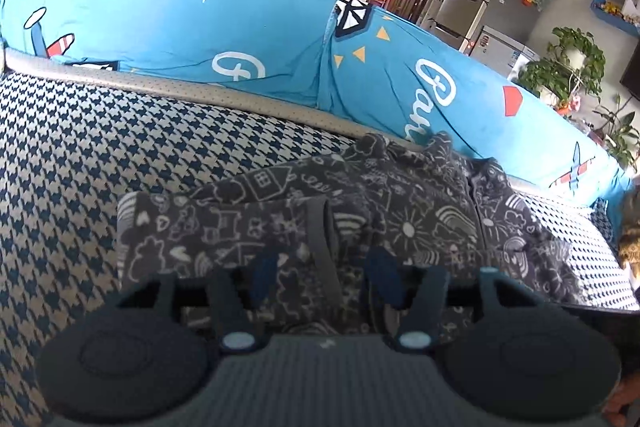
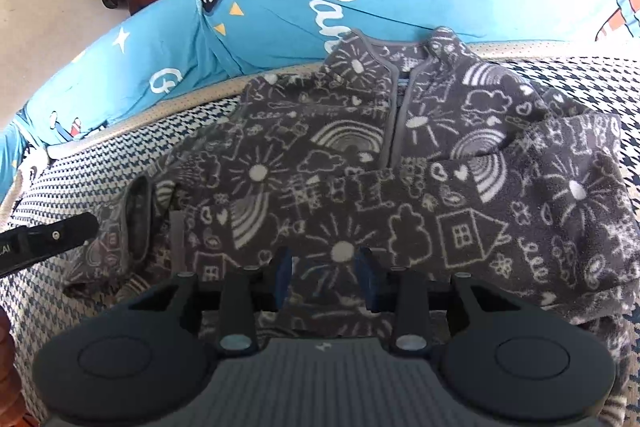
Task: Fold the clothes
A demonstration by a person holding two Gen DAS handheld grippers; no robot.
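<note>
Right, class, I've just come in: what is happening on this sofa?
A person holding a gripper in each hand is folding a grey doodle-print fleece jacket on a houndstooth sofa seat. Both sleeves already lie folded across the front. The left gripper and right gripper are open, hovering low over the jacket's near edge, gripping nothing.
</note>
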